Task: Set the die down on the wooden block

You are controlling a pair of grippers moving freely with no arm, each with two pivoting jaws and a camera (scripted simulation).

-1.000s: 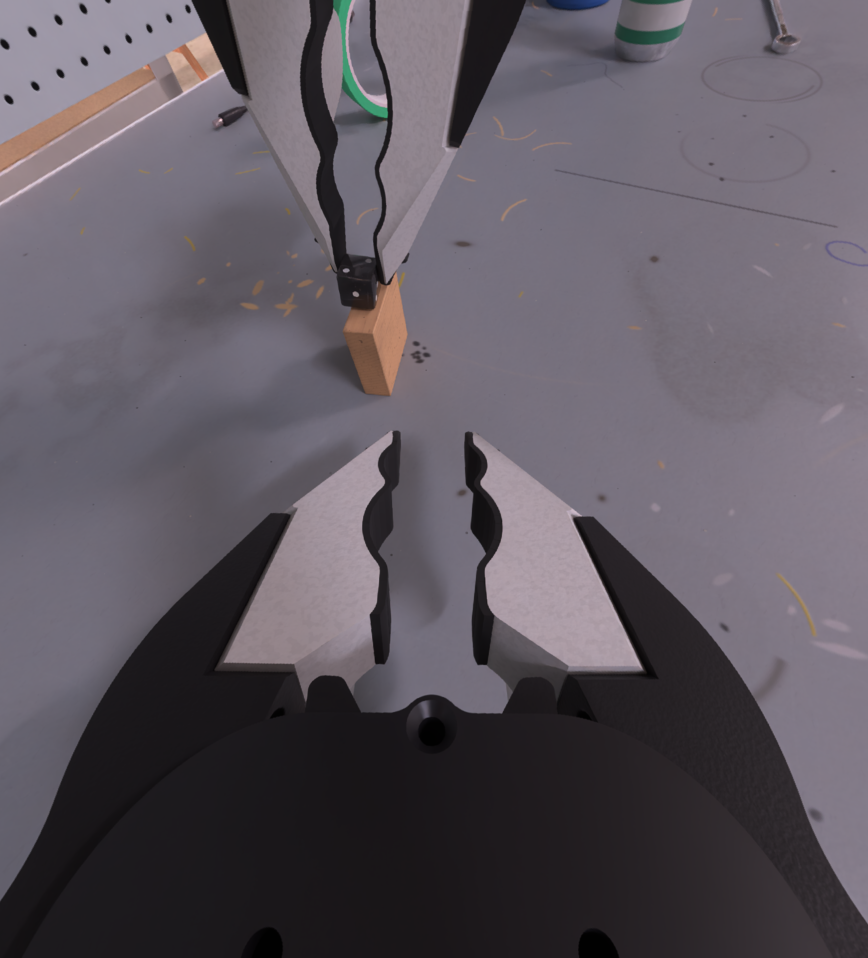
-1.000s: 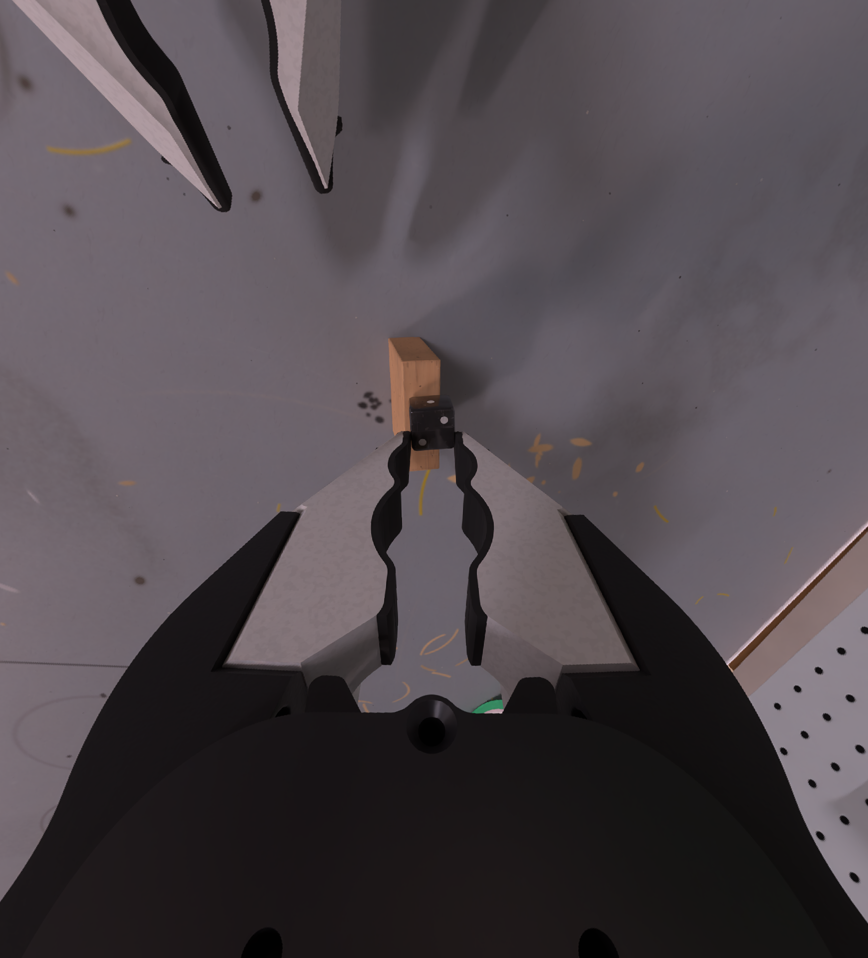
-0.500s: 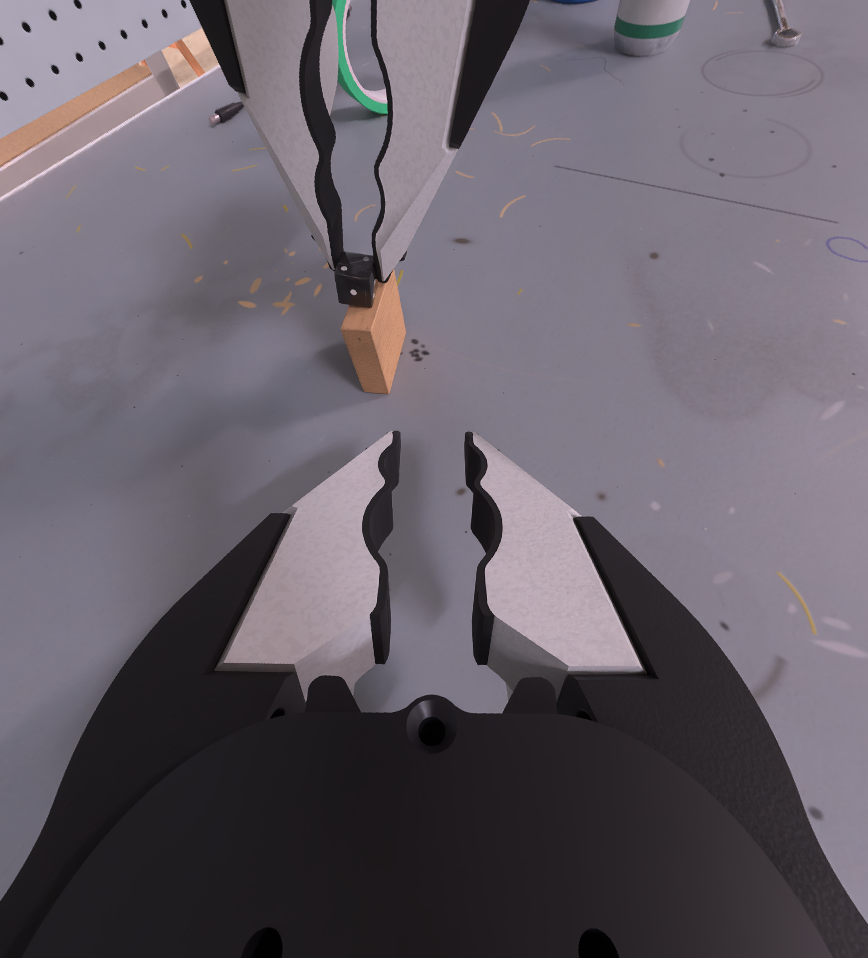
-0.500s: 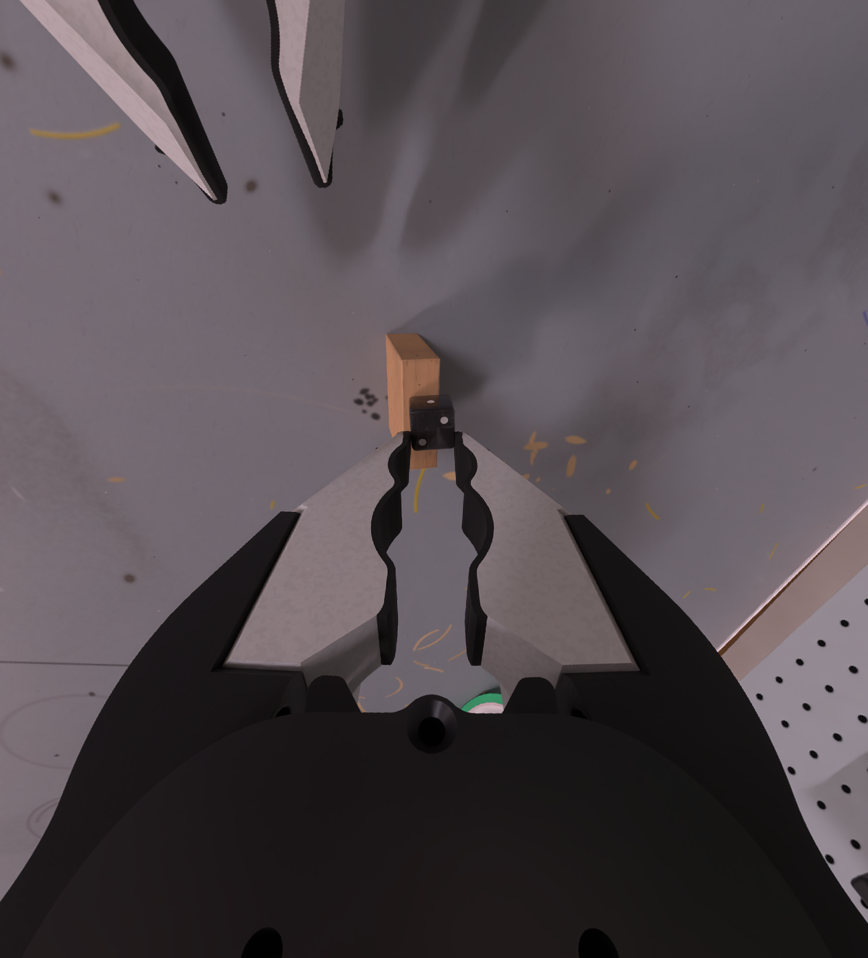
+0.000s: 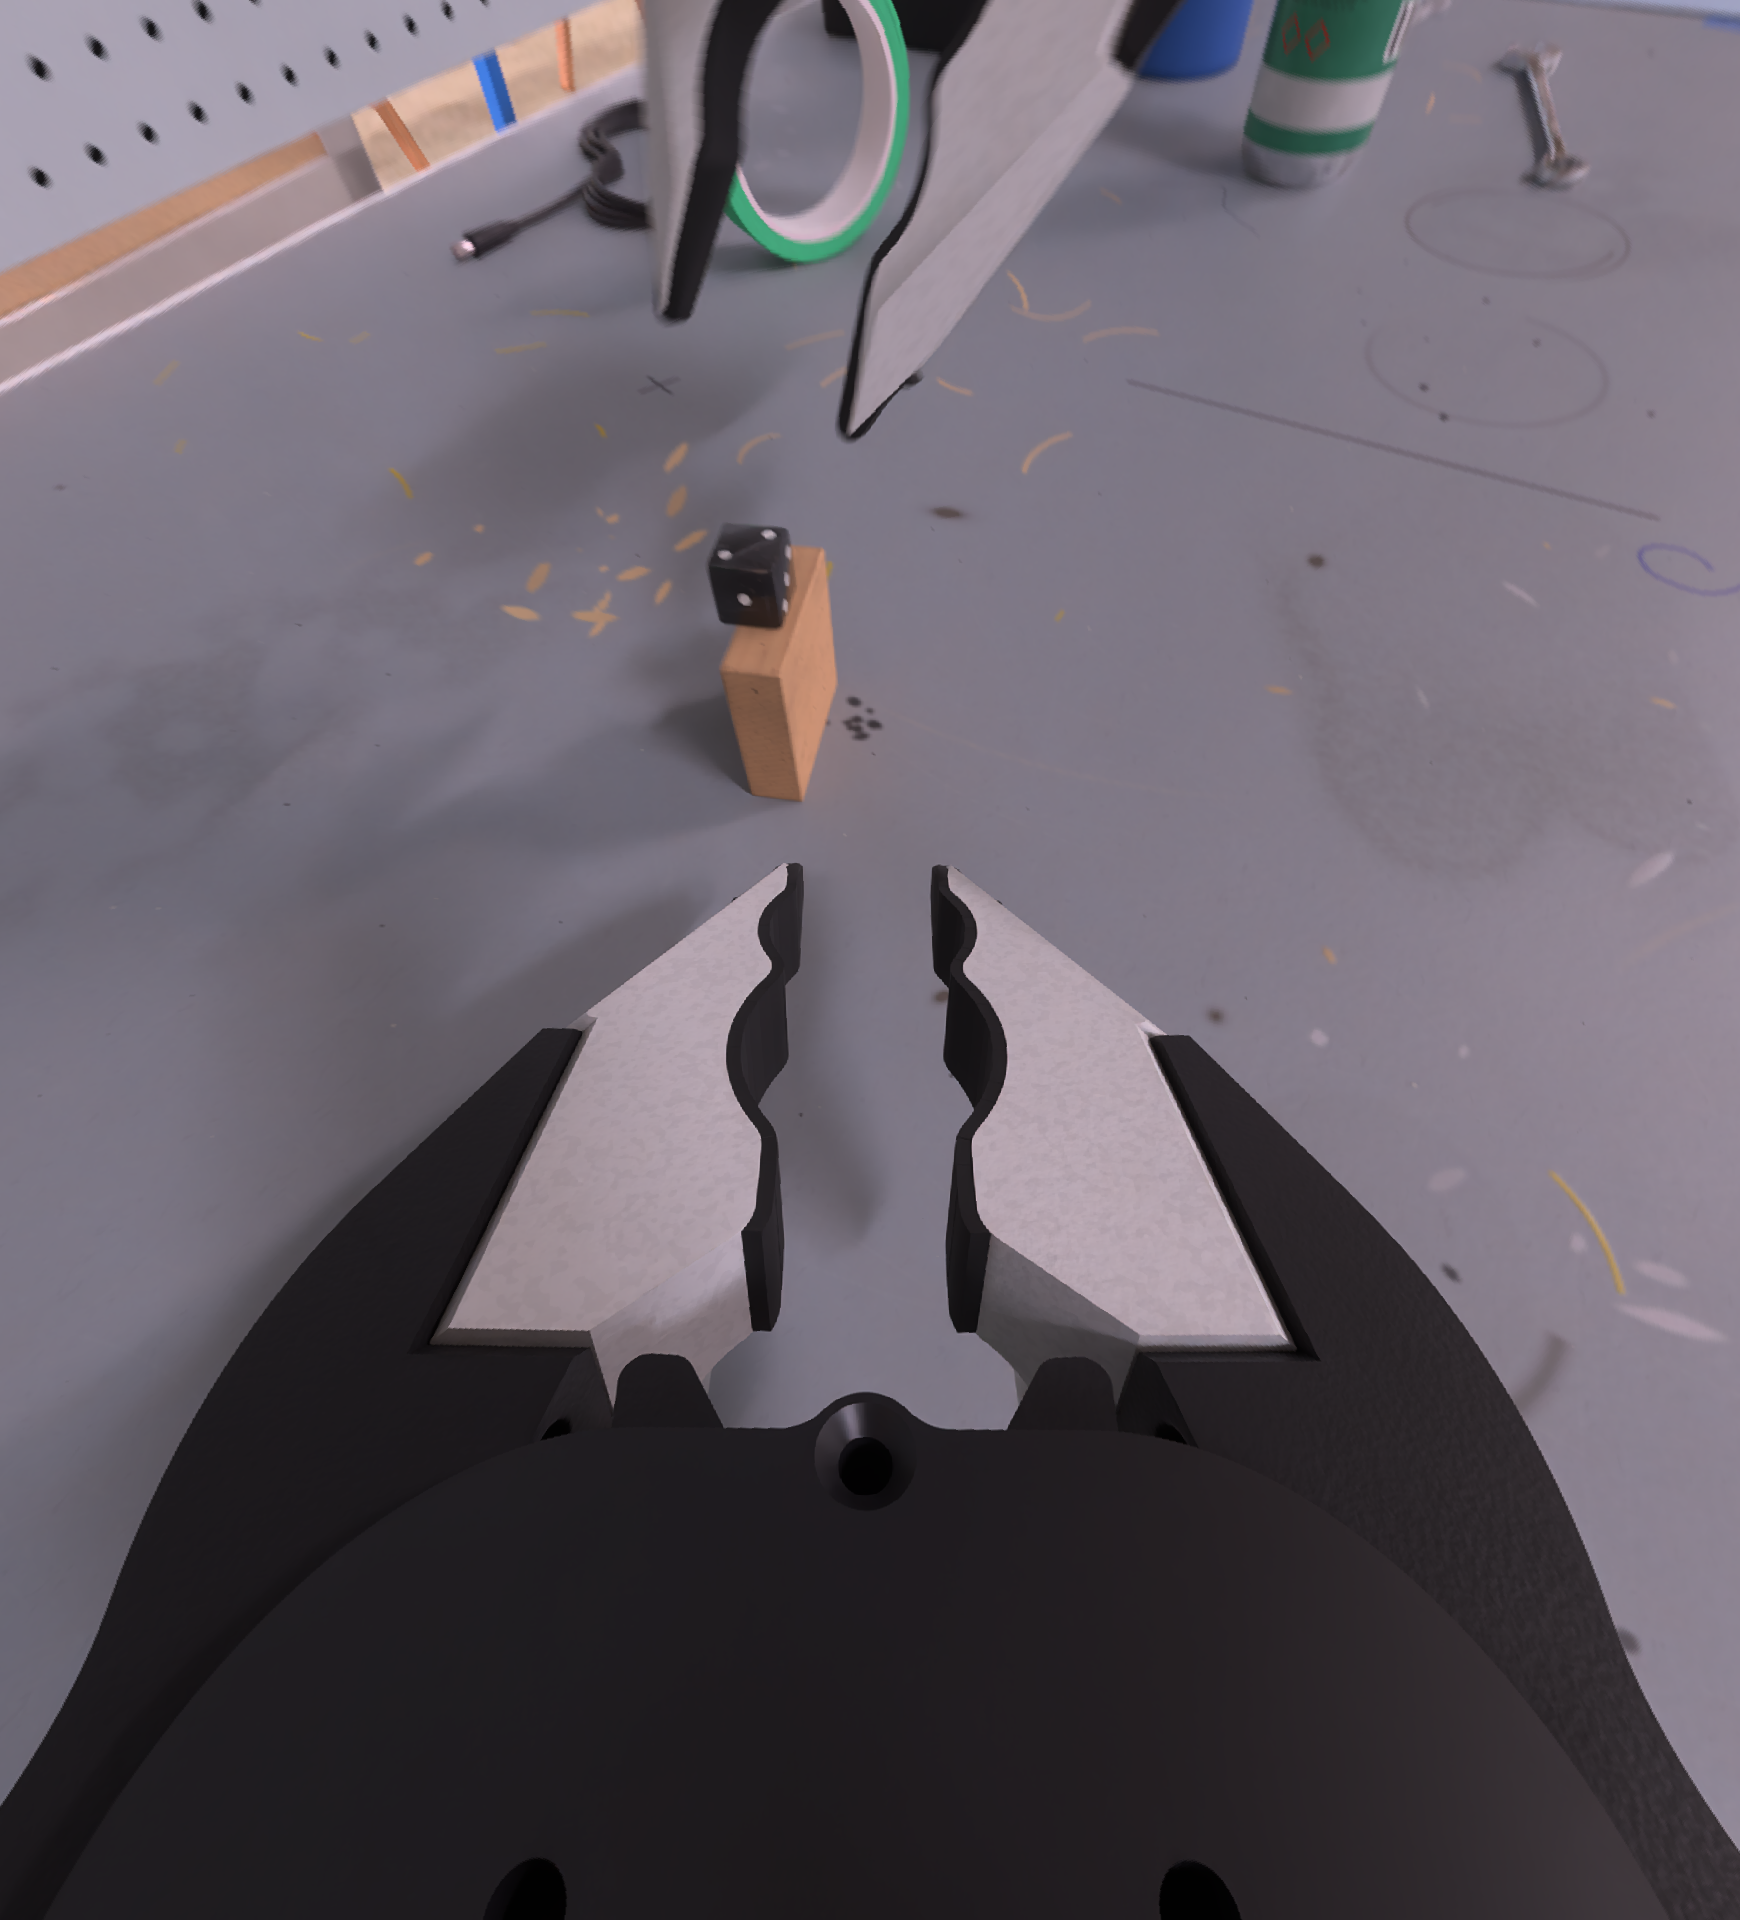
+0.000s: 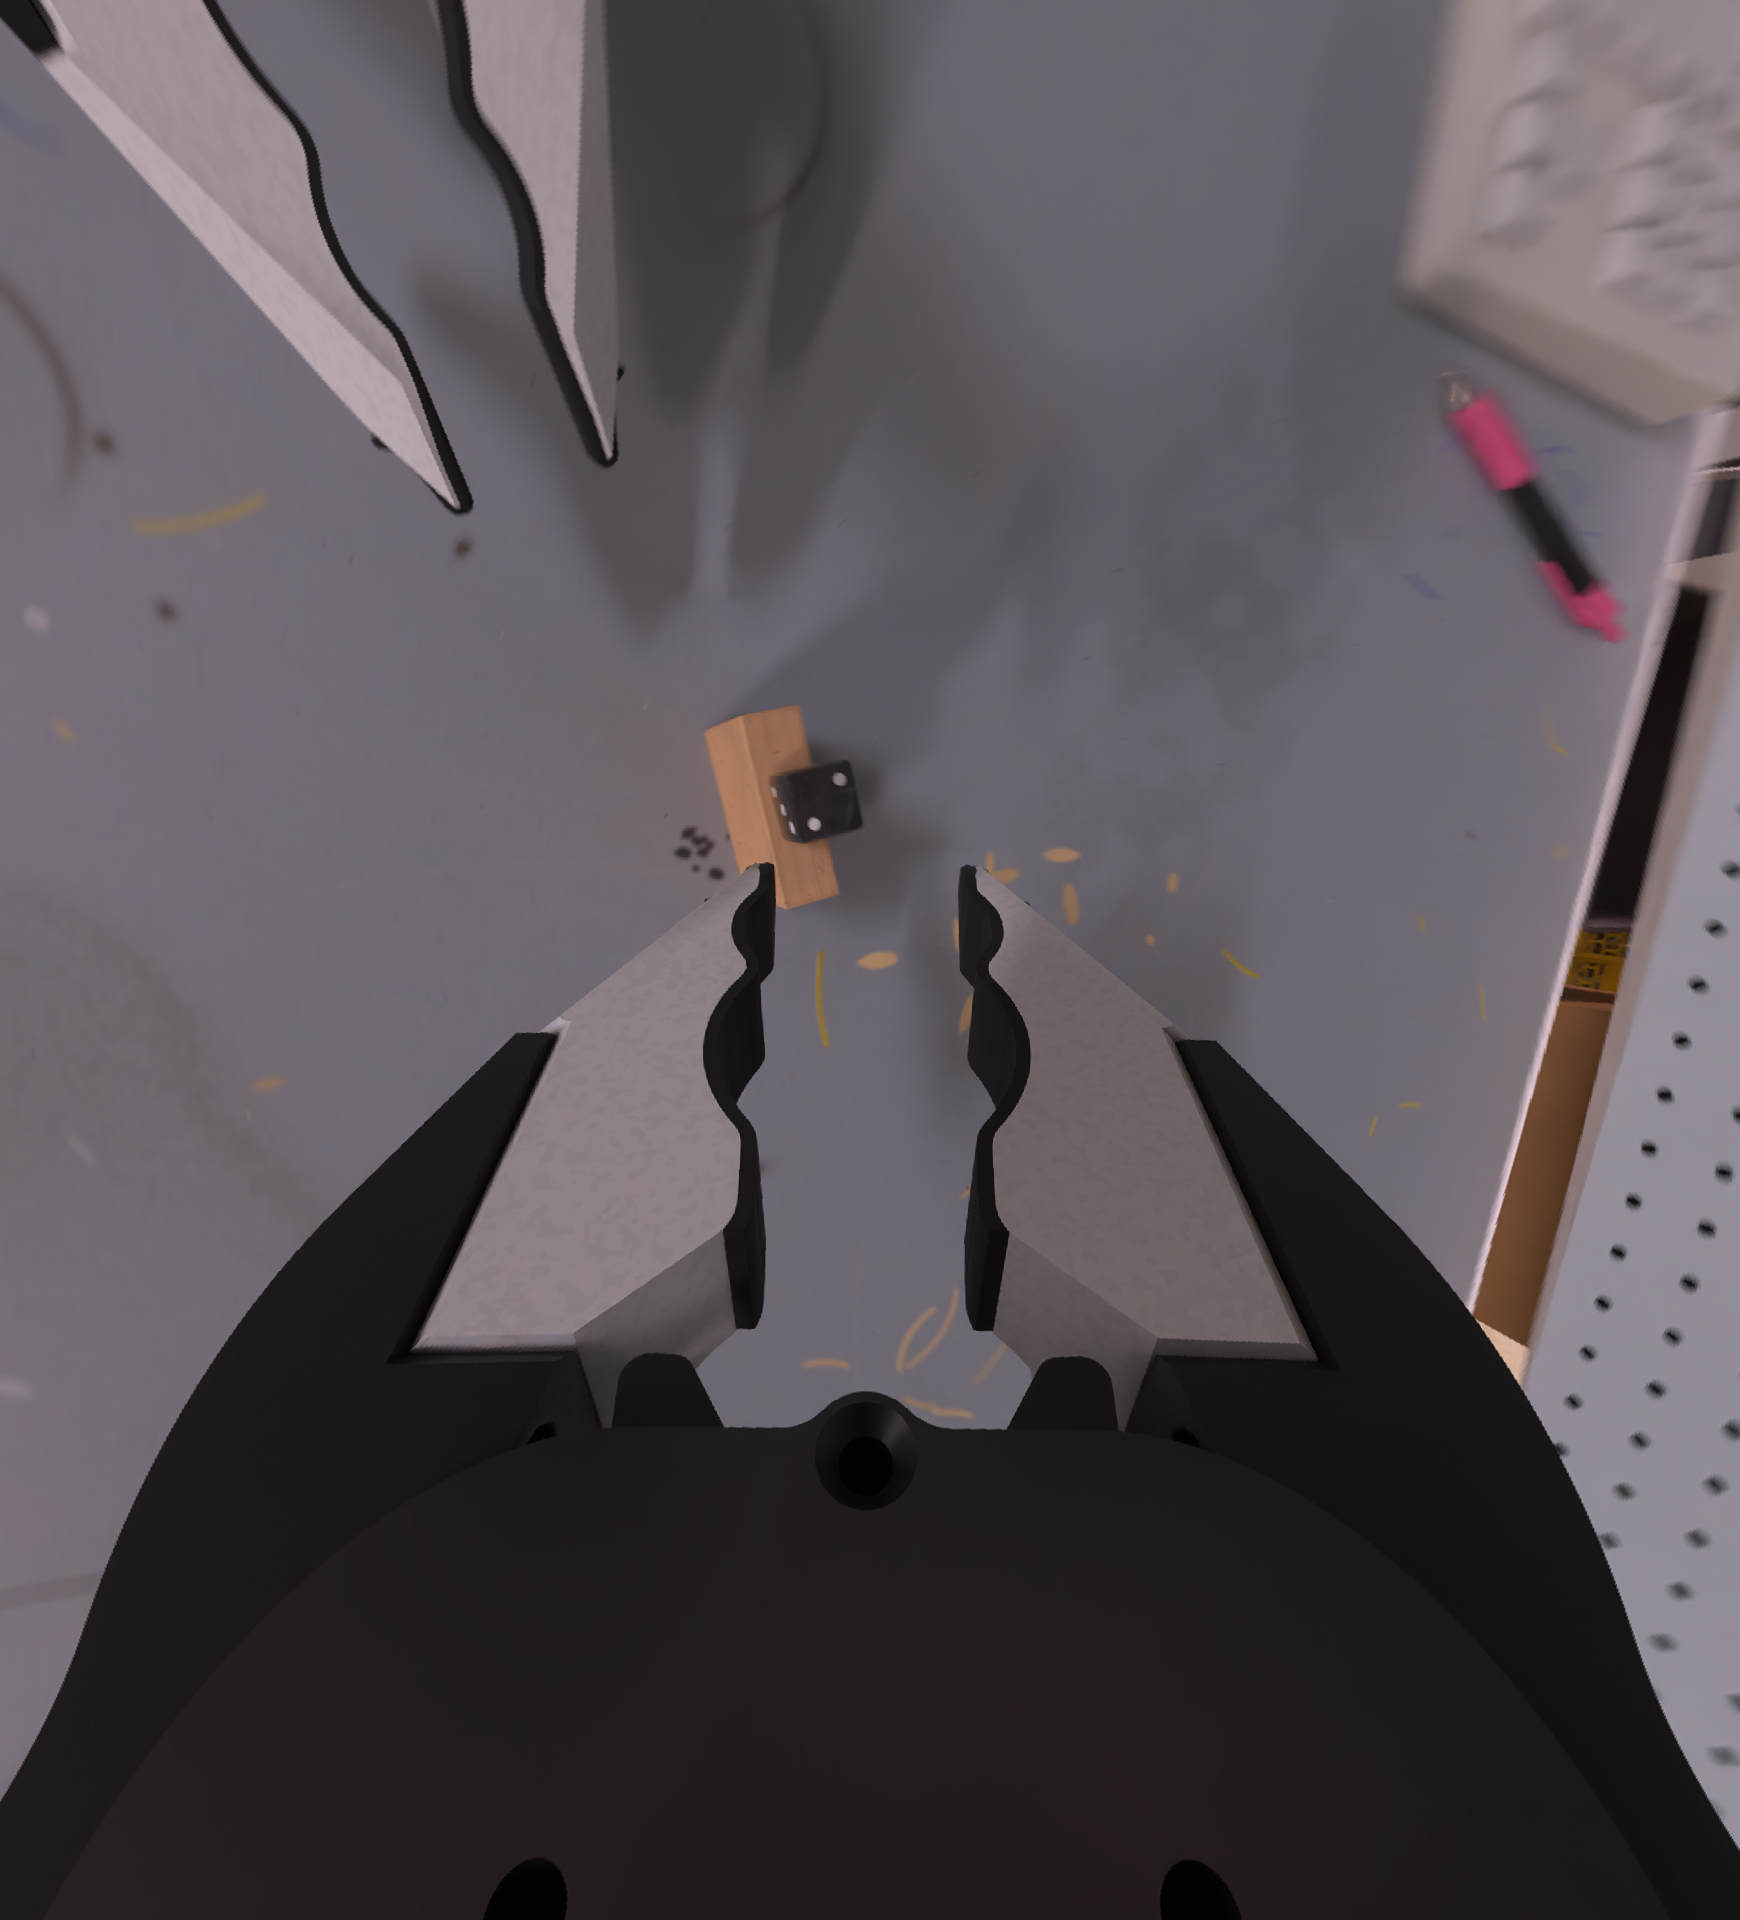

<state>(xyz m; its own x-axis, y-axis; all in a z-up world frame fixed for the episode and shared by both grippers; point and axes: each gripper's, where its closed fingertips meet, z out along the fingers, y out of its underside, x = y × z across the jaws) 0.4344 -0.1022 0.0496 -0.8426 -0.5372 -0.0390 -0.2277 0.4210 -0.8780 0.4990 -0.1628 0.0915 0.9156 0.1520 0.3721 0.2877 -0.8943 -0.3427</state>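
A: Checking the die first. Sitting where?

B: Resting on top of the wooden block, touching it, but off-centre and overhanging one long edge. Looking slightly tilted from the left wrist view; hard to say for certain.

A: Being pinched by anything?

B: Not at all. Hanging above and apart from it with fingers spread and nothing between them: the right gripper. Probably spreading wide like that to leave the die alone on the narrow top face.

A: And the left gripper?

B: Hovering low over the bench, pointing at the block, jaws parted and empty, well short of touching. Seemingly just watching, not steadying anything.

A: Crowding the spot at all?

B: Only wood shavings lying scattered beside the block. Standing well apart at the back: a green tape roll, a black cable, a green-and-white can, a wrench. Lying off to one side by the pegboard: a pink pen.

A: Risking anything?

B: Possibly tipping off, given that overhang.
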